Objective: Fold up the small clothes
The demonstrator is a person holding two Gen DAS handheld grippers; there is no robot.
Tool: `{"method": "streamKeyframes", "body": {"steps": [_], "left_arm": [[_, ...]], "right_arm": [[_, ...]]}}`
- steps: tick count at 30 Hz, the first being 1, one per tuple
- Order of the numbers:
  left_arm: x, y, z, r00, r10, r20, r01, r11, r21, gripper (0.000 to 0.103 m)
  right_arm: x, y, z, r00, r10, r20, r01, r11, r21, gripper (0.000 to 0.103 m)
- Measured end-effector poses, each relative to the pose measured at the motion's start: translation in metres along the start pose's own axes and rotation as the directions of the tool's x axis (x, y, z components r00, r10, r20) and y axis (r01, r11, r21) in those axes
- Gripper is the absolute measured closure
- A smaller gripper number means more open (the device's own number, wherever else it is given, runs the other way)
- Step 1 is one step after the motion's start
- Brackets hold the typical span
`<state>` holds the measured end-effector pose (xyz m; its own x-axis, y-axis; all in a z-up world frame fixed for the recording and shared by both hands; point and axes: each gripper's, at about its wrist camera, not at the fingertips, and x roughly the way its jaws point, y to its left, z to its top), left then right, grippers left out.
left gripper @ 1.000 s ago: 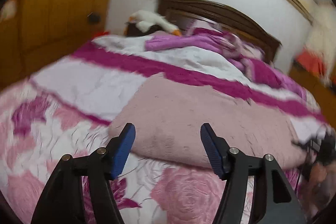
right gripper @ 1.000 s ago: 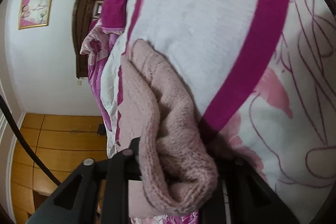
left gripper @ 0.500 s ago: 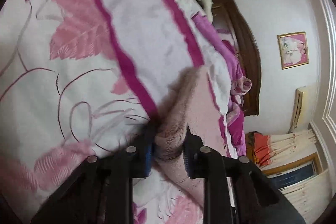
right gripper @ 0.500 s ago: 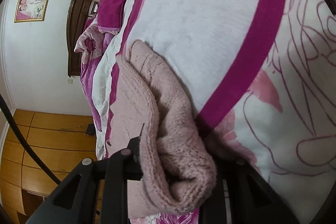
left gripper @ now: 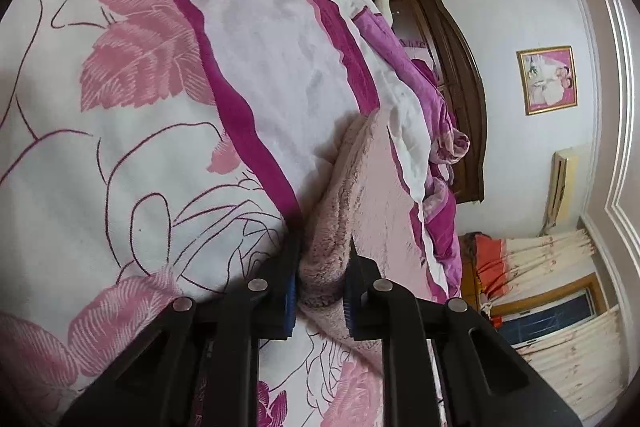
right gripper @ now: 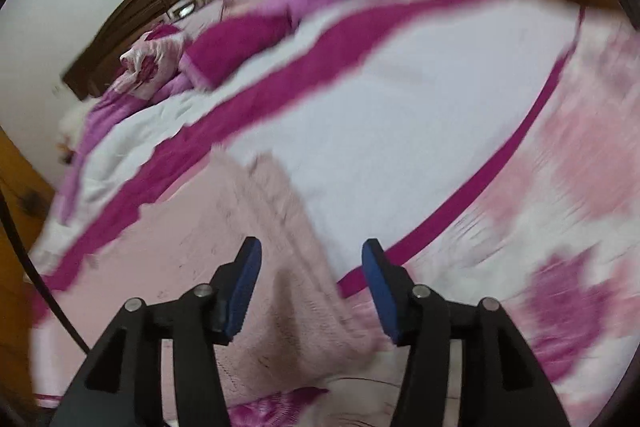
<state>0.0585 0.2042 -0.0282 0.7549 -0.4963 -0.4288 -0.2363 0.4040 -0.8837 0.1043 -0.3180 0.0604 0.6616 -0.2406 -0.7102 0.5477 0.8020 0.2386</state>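
Right tongs (right gripper: pixel 311 283) newly apart above sweater (right gripper: pixel 256 267) edge (left tongs (left gripper: pixel 320 283) clamped on it).

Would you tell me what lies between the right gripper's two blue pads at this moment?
Nothing is gripped: the right gripper has just opened above the pink sweater, as the right wrist view shows.

left gripper (left gripper: pixel 319 291) rolled sideways, its fingers (left gripper: pixel 289 293) clamped tight on a fold of pink knit (left gripper: pixel 324 263). right gripper (right gripper: pixel 310 287) angled downward, fingers just opened, nothing between them.
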Motion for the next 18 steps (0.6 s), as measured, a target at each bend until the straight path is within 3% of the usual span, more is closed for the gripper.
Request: {"method": "streamKeyframes", "body": {"steps": [2, 4, 7, 9, 12, 14, 18], "left_arm": [[0.0, -0.001, -0.001, 1.0, -0.003, -0.001, 0.003, 1.0, 0.012, 0.103], [-0.001, 0.0, -0.002, 1.0, -0.01, 0.003, 0.01, 1.0, 0.014, 0.103], [-0.002, 0.0, -0.004, 1.0, -0.011, 0.013, 0.011, 1.0, 0.023, 0.103], [-0.001, -0.002, -0.007, 1.0, 0.002, 0.023, -0.003, 0.999, 0.046, 0.103], [-0.001, -0.006, -0.011, 0.998, 0.028, 0.051, -0.032, 0.996, 0.086, 0.103], [-0.001, -0.006, -0.013, 0.998, 0.031, 0.061, -0.037, 0.995, 0.094, 0.103], [-0.002, -0.002, -0.013, 0.998, 0.008, 0.063, -0.013, 0.998, 0.069, 0.103]], "right_arm": [[-0.026, 0.024, 0.001, 0.996, -0.042, 0.073, 0.047, 0.997, -0.067, 0.037], [-0.048, 0.077, -0.005, 0.997, 0.013, 0.076, 0.005, 0.972, -0.234, 0.026], [-0.052, 0.167, -0.022, 0.985, 0.143, -0.1, -0.174, 0.871, -0.46, 0.026], [-0.045, 0.233, -0.036, 0.952, 0.187, -0.244, -0.295, 0.777, -0.556, 0.026], [-0.03, 0.327, -0.063, 0.908, 0.098, -0.408, -0.365, 0.662, -0.654, 0.026], [-0.023, 0.374, -0.08, 0.887, 0.031, -0.461, -0.379, 0.618, -0.689, 0.026], [-0.005, 0.44, -0.114, 0.888, -0.093, -0.451, -0.337, 0.536, -0.774, 0.026]]}}
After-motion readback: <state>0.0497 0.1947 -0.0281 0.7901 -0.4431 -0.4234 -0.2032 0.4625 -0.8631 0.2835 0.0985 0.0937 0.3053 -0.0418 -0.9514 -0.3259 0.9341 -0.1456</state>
